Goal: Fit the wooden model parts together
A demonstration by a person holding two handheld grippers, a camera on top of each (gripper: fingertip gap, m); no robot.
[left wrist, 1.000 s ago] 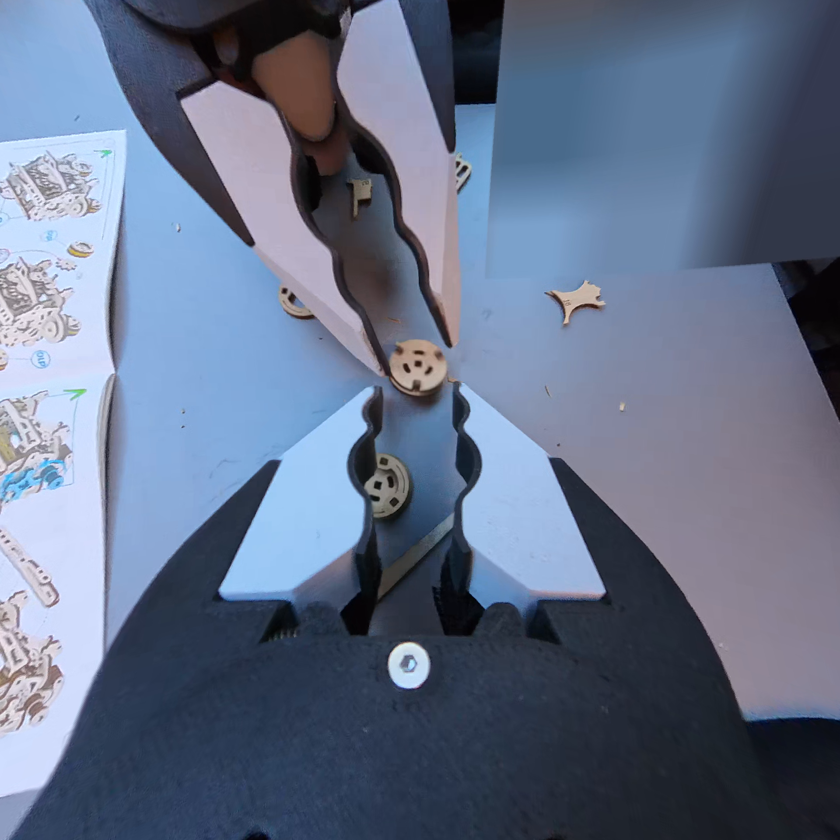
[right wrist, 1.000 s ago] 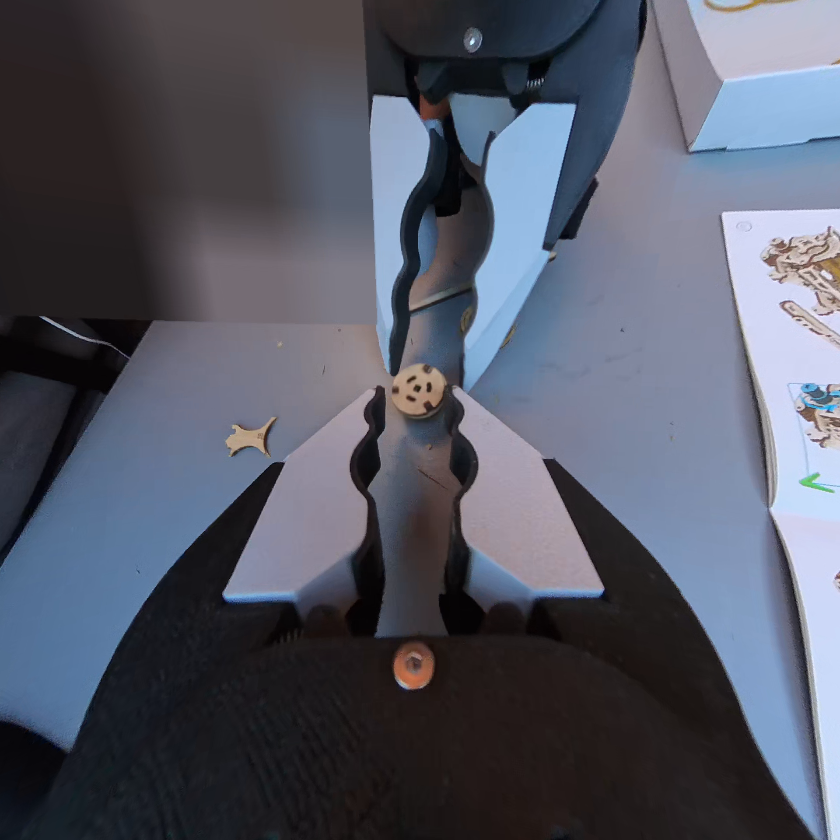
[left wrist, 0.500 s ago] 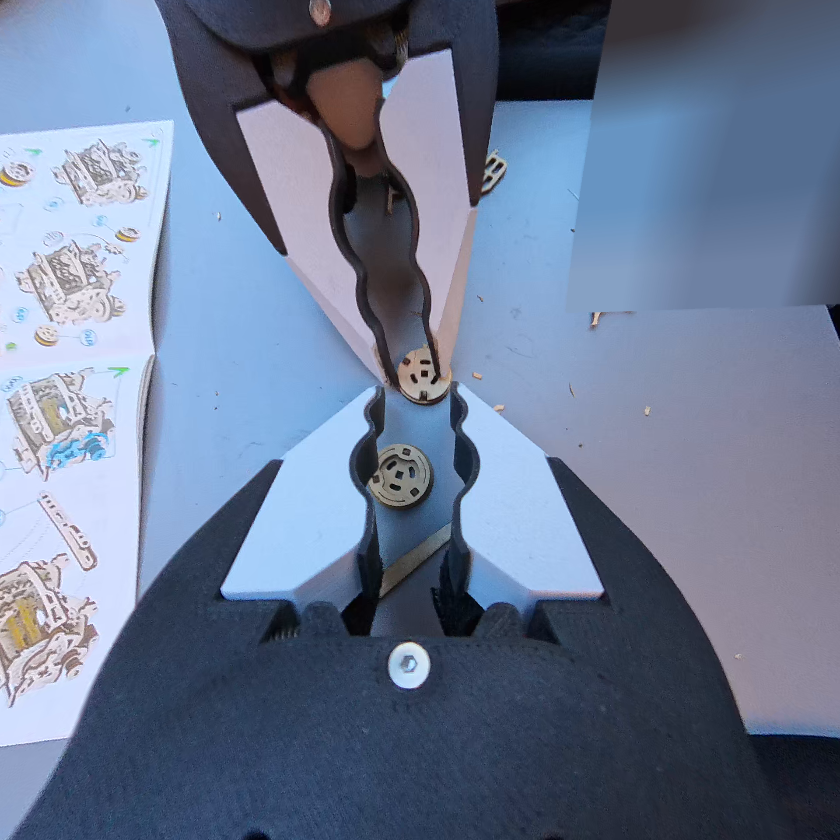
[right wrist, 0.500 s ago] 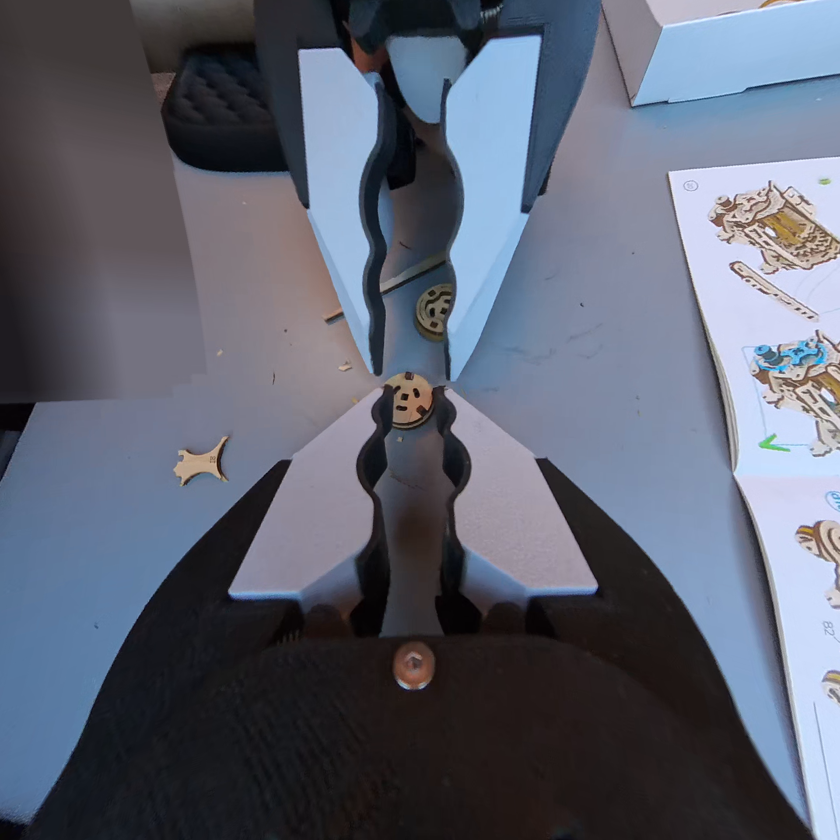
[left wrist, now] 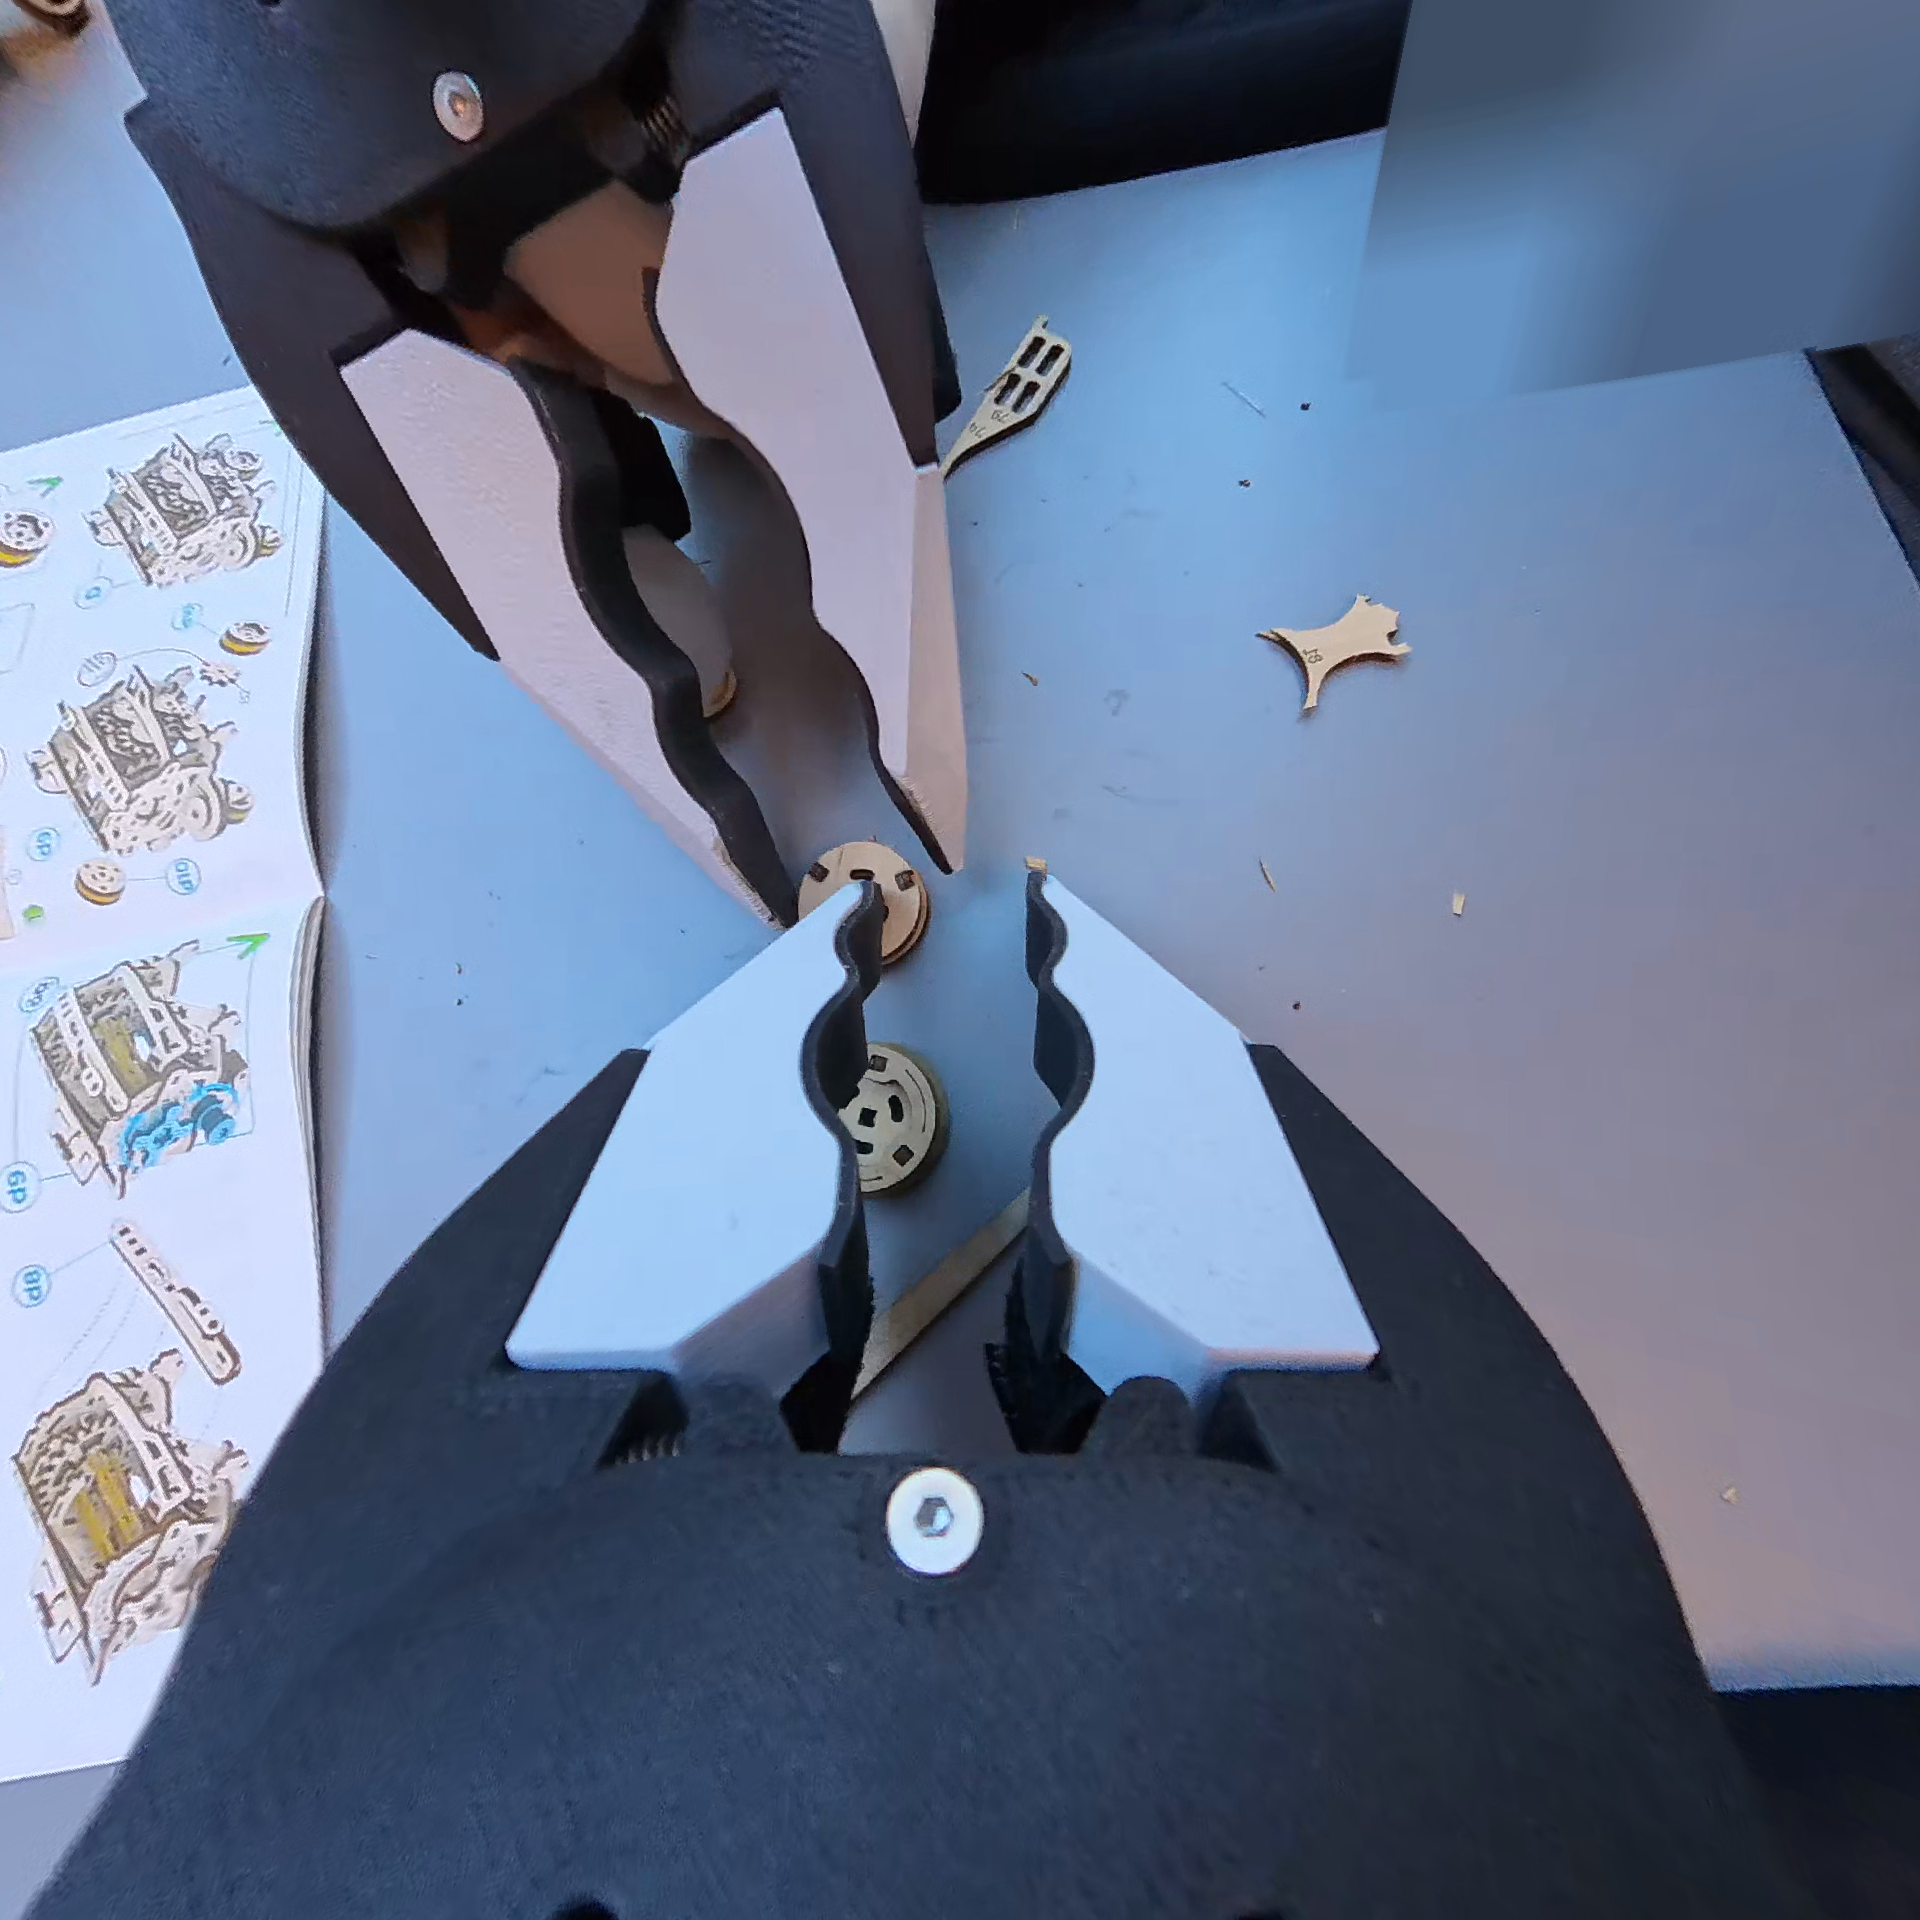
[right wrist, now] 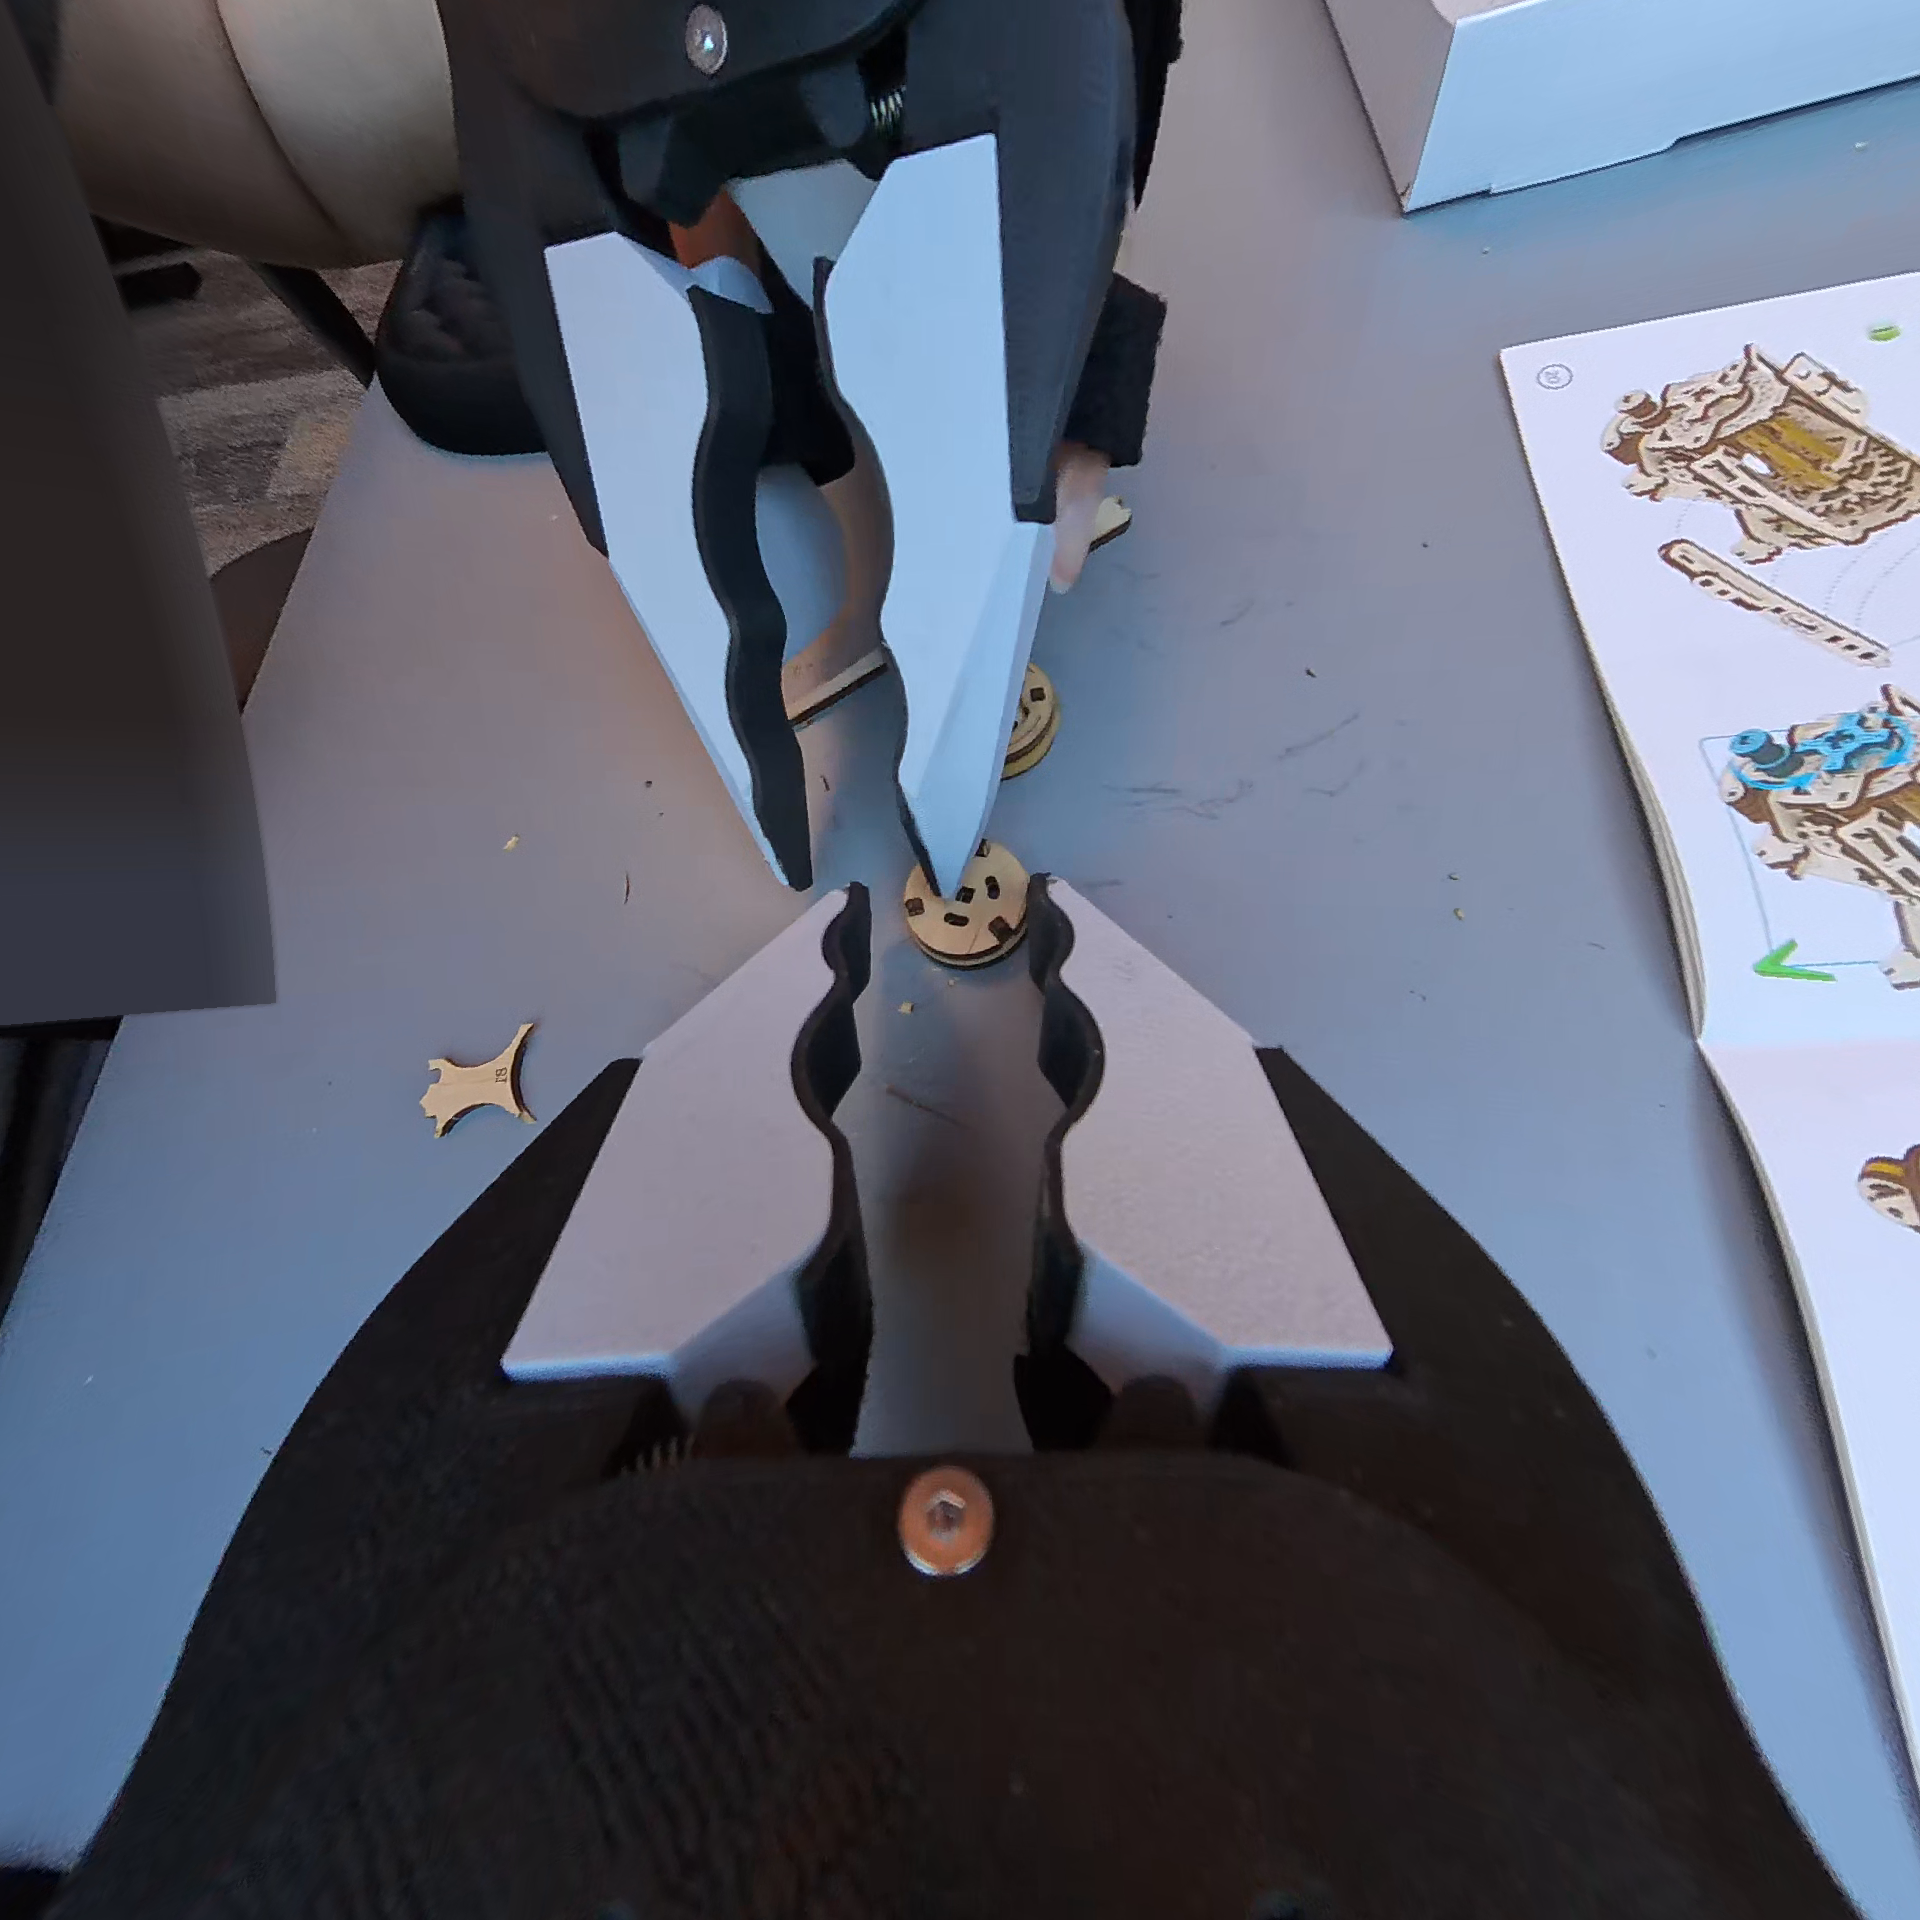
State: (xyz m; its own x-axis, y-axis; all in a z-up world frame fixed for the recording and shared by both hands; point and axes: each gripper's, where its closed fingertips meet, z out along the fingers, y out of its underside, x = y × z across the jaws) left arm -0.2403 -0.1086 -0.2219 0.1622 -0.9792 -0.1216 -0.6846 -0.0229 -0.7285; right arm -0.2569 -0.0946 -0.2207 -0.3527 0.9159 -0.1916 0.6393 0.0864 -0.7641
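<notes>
A small layered wooden disc (right wrist: 966, 920) with dark slots lies flat on the grey table (right wrist: 1299, 727) where both grippers meet tip to tip. My right gripper (right wrist: 945, 899) is open, and the disc sits just inside its right fingertip. My left gripper (right wrist: 868, 883) comes in from the far side, open, with one fingertip (right wrist: 935, 868) resting on the disc's top. In the left wrist view the disc (left wrist: 868, 894) is half hidden by the left gripper's (left wrist: 951, 894) left finger. A second, ringed disc (left wrist: 899, 1132) lies on the table between the left fingers.
An open instruction booklet (left wrist: 156, 935) lies at one side of the table, also seen in the right wrist view (right wrist: 1766, 675). A flat wooden strip (left wrist: 935, 1288), a star-shaped offcut (left wrist: 1335, 655) and a slotted piece (left wrist: 1023, 384) lie loose. A white box (right wrist: 1610, 94) stands behind. Less than 4 cm separates the two grippers' tips. It is some 7 cm from my left tips to the star-shaped offcut (left wrist: 1335, 655). The right camera catches it too, in the right wrist view (right wrist: 486, 1067).
The right gripper's jaws have widened off the disc, which now lies on the table. The left gripper has tilted and set one fingertip on the disc.
</notes>
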